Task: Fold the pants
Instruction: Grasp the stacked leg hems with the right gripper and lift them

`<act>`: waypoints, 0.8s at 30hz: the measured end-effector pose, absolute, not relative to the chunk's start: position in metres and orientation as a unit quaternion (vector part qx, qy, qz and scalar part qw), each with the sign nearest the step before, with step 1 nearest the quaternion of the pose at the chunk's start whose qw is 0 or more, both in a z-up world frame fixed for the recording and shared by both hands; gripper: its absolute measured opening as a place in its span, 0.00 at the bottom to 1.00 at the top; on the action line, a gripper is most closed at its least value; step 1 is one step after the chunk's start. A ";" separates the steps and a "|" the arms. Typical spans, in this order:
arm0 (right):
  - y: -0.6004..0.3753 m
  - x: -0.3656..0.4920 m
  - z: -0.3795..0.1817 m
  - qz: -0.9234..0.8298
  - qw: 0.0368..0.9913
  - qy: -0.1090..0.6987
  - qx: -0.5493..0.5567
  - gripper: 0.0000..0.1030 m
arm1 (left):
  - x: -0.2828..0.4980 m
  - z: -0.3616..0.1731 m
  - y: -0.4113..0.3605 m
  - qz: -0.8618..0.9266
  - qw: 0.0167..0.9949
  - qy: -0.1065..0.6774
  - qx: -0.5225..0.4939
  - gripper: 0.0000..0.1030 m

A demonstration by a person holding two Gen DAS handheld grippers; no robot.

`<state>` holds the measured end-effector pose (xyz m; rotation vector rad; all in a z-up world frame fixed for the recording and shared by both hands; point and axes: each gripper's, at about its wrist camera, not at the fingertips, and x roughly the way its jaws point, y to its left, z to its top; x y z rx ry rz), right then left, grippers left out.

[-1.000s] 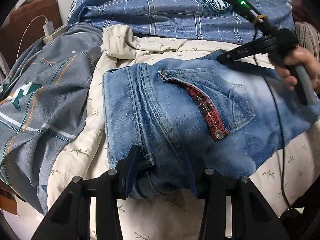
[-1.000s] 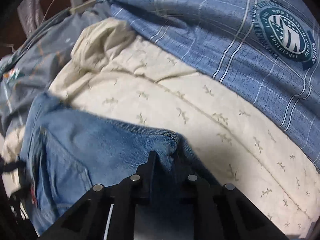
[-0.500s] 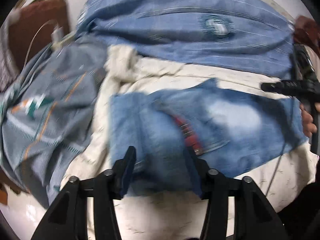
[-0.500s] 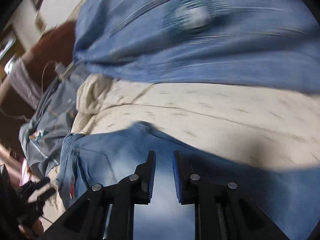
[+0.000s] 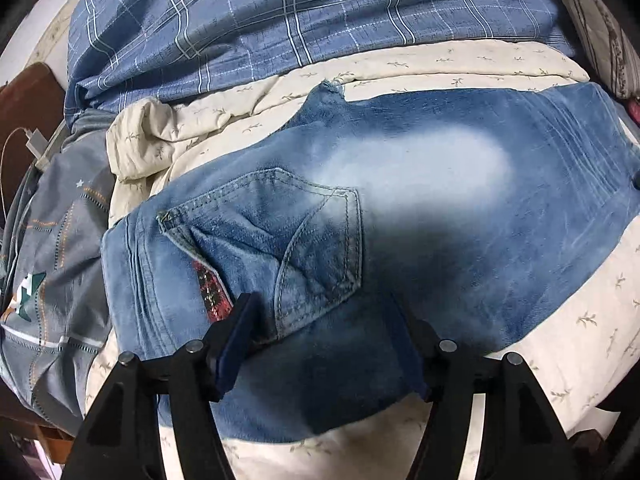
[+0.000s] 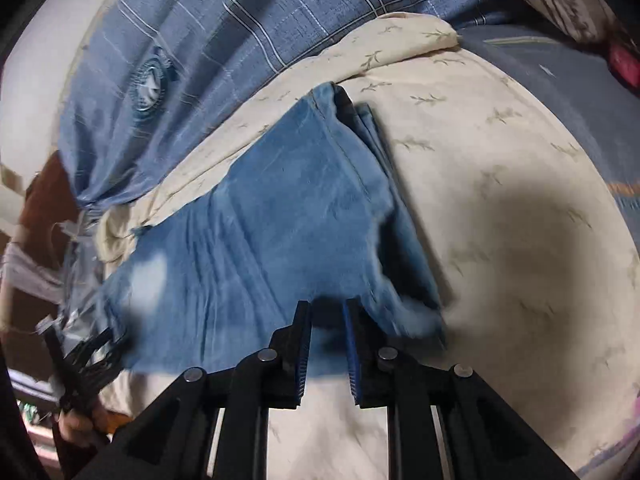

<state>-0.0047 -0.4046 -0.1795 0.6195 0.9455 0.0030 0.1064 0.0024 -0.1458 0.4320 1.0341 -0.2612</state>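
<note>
Jeans — one pair, folded, lie mid-frame on one cream sheet. Left gripper is opening, cloth between its jaws unpinched; right gripper — nearly closed, gripping nothing — hovers at the hem.

A home bedroom; cream sheet, plaid quilt, charger cable bedside.

My left wrist camera looks steeply down, close over the jeans at the waistband end; my right wrist camera faces down from the leg end, equally near. Both share the jeans, cream sheet and plaid duvet.
</note>
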 end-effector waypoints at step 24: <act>-0.449 -0.069 -0.202 0.043 0.771 0.323 0.547 0.75 | 0.118 -0.093 -0.221 -0.269 0.852 0.431 0.127 0.69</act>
